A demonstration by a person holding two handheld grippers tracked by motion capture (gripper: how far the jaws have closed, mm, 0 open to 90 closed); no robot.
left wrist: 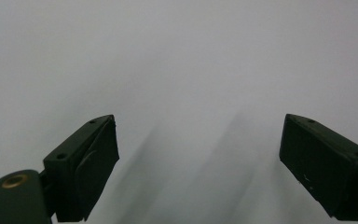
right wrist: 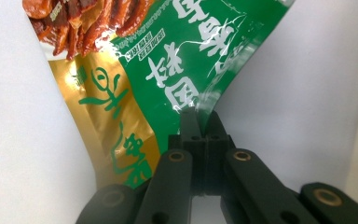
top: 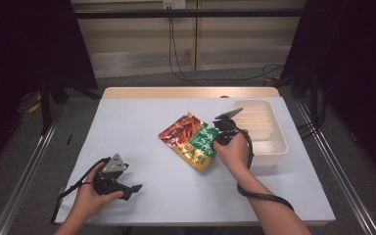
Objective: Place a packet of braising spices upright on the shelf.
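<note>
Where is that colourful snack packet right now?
In the high view the snack packet lies mid-table, just left of the white tray. The right claw is shut on its green edge.

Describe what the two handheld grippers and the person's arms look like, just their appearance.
Both grippers, left gripper and right gripper, are black, each with two blocky black jaws, brass-coloured pivot pins and a grey three-cornered plate on top. A black cable trails from the right one across the forearm; another trails from the left. The forearms are bare, with no sleeves in view.
</note>
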